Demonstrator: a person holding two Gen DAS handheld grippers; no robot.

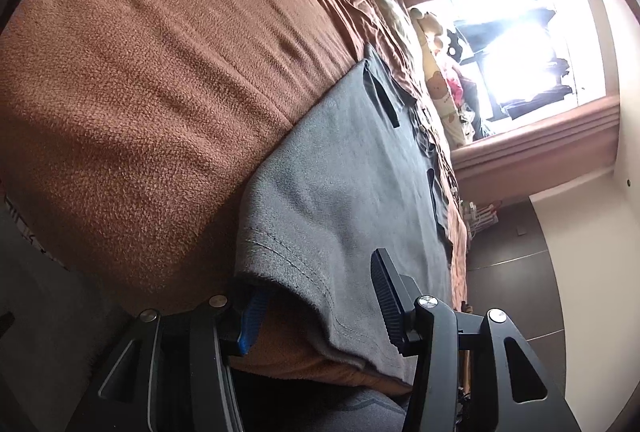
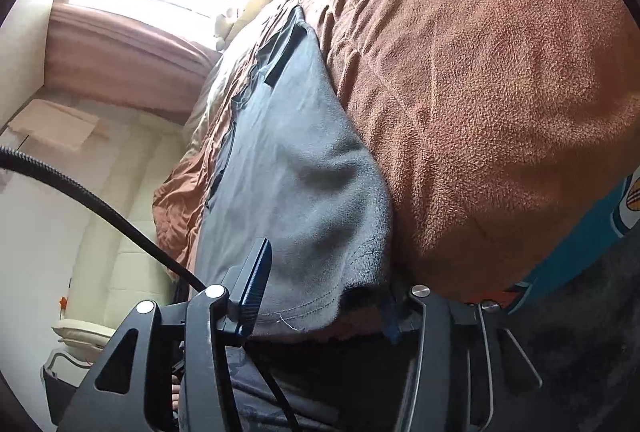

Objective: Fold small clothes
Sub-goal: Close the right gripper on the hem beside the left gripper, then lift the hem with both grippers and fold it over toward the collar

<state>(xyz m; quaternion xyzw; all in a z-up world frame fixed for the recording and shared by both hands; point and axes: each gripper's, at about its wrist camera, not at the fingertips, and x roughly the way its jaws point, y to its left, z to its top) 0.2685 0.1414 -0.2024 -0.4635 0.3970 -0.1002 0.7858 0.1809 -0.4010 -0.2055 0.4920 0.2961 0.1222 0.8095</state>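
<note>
Both grippers: left gripper and right gripper stand half open, pads off the cloth.
Grey garment: flat on brown blanket, hem between jaws at 6 o'clock.
Risk: closing may catch blanket too.

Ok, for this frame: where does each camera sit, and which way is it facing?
Left wrist: on the left gripper at the bed's near edge, facing along the grey fleece garment toward the bright window; open jaws straddle the hem.
Right wrist: on the right gripper, same direction, jaws open around the hem's other corner.
Shared: garment, brown fleece blanket, window.
</note>
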